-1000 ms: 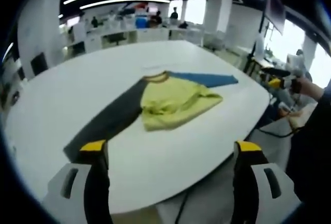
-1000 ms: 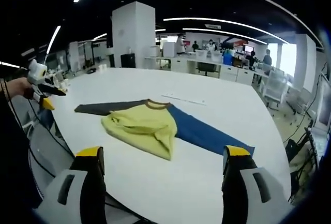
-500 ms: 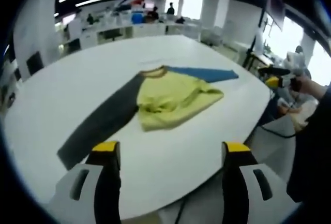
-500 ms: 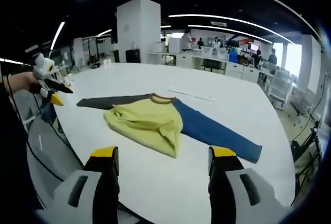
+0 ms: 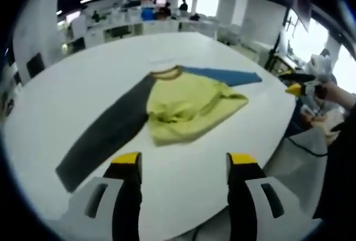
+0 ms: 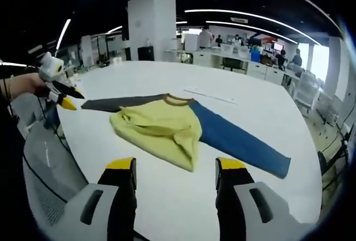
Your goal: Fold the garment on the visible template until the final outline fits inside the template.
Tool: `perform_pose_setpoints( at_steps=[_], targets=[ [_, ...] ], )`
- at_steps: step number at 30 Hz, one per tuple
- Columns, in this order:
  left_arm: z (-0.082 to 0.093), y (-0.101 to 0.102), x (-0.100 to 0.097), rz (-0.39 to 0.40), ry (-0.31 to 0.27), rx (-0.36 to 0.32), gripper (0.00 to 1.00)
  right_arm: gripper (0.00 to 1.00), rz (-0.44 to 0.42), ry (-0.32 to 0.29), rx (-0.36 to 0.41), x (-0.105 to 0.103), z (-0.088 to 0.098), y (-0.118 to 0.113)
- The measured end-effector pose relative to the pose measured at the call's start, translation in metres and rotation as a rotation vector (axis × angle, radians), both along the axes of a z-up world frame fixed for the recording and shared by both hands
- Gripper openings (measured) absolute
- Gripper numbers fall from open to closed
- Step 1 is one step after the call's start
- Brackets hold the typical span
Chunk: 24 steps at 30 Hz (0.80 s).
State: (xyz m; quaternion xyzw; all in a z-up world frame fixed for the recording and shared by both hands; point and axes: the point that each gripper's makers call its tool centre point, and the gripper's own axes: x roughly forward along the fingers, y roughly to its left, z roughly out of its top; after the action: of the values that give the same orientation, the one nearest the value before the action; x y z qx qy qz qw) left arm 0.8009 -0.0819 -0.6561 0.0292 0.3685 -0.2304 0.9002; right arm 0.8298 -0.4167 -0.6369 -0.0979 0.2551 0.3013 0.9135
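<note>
A long-sleeved shirt lies on the white table (image 5: 61, 91), its yellow body (image 5: 186, 107) bunched and folded over itself. One sleeve is dark grey (image 5: 103, 135) and the other is blue (image 5: 222, 75). In the right gripper view I see the same yellow body (image 6: 158, 129), grey sleeve (image 6: 108, 103) and blue sleeve (image 6: 242, 145). My left gripper (image 5: 184, 166) hovers open over the near table edge, short of the shirt. Opposite it, my right gripper (image 6: 176, 168) is open too, empty, also short of the cloth. Each gripper appears in the other's view, held by a hand: right gripper (image 5: 303, 85), left gripper (image 6: 58, 88).
A thin pale strip (image 6: 211, 94) lies on the table beyond the collar. A grey mesh chair (image 6: 47, 163) stands by the table edge on the left of the right gripper view. Office desks and people (image 6: 250, 57) fill the background.
The jaws of both grippers have come closer together while staying open. Both cameras have shifted a little nearer the shirt. The shirt itself lies as before.
</note>
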Motion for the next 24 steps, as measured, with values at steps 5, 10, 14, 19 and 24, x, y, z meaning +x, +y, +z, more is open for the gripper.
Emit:
perform_pose_setpoints(
  at_steps=[5, 10, 14, 19, 24],
  targets=[
    [-0.008, 0.002, 0.01, 0.009, 0.005, 0.006, 0.53, 0.56, 0.014, 0.009, -0.01, 0.008, -0.008, 0.006],
    [-0.017, 0.006, 0.028, 0.035, 0.008, 0.004, 0.48, 0.54, 0.081, 0.008, -0.102, 0.011, -0.022, 0.013],
    [-0.023, 0.005, 0.039, 0.033, 0.004, 0.01, 0.45, 0.51, 0.096, 0.014, -0.1, 0.016, -0.03, 0.019],
    [-0.032, -0.001, 0.053, 0.032, 0.0, 0.003, 0.41, 0.49, 0.094, 0.021, -0.098, 0.024, -0.038, 0.026],
    [-0.043, -0.002, 0.065, 0.035, 0.009, 0.008, 0.37, 0.47, 0.112, 0.025, -0.116, 0.032, -0.046, 0.032]
  ],
)
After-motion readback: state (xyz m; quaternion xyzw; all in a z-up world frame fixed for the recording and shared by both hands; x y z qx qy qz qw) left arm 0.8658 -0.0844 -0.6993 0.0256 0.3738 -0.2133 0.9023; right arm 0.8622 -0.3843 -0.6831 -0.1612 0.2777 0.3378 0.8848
